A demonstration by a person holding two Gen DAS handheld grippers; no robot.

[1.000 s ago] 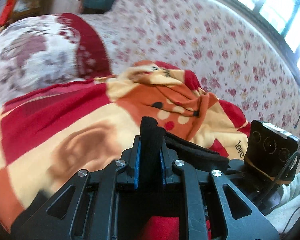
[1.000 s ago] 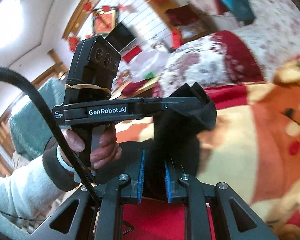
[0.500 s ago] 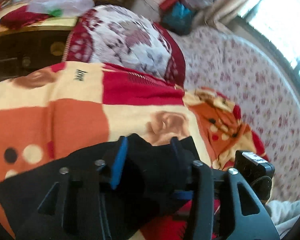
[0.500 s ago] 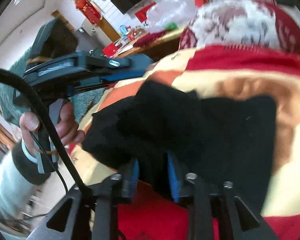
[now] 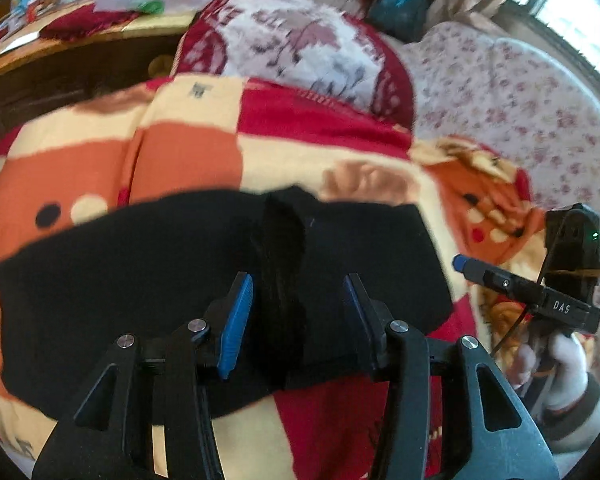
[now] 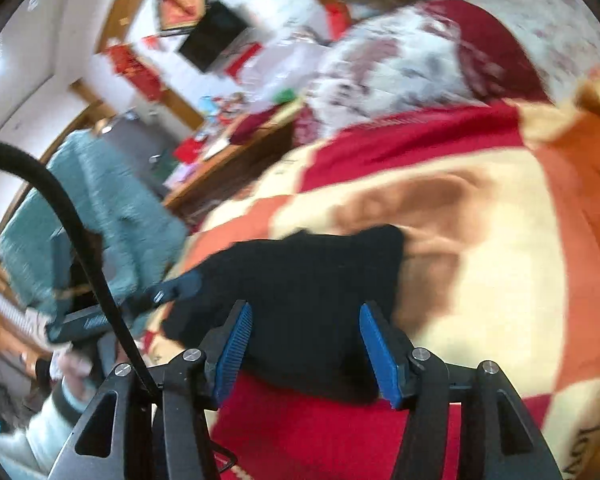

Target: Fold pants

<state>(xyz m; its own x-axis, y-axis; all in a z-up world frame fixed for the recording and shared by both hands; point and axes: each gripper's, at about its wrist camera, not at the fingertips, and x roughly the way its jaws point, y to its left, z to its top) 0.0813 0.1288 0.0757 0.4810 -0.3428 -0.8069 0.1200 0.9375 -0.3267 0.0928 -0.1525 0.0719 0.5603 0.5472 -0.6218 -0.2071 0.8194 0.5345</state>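
The black pants [image 5: 148,280] lay folded across the blanket [image 5: 188,152]. The left gripper [image 5: 298,312] stood apart, unclamped; the right gripper [image 6: 306,340] was opening. Both should withdraw cleanly without snagging the raised fold.

The black pants [image 5: 148,280] lie folded flat on the blanket, a raised ridge across them.

Black pants [image 5: 172,280] lie across the checked blanket [image 5: 188,152] at mid-frame. The left tongs [image 5: 298,312] stand parted, a raised fold of the pants between the blue pads [image 5: 236,320], untouched. Right tongs [image 5: 460,261] show at the right edge.
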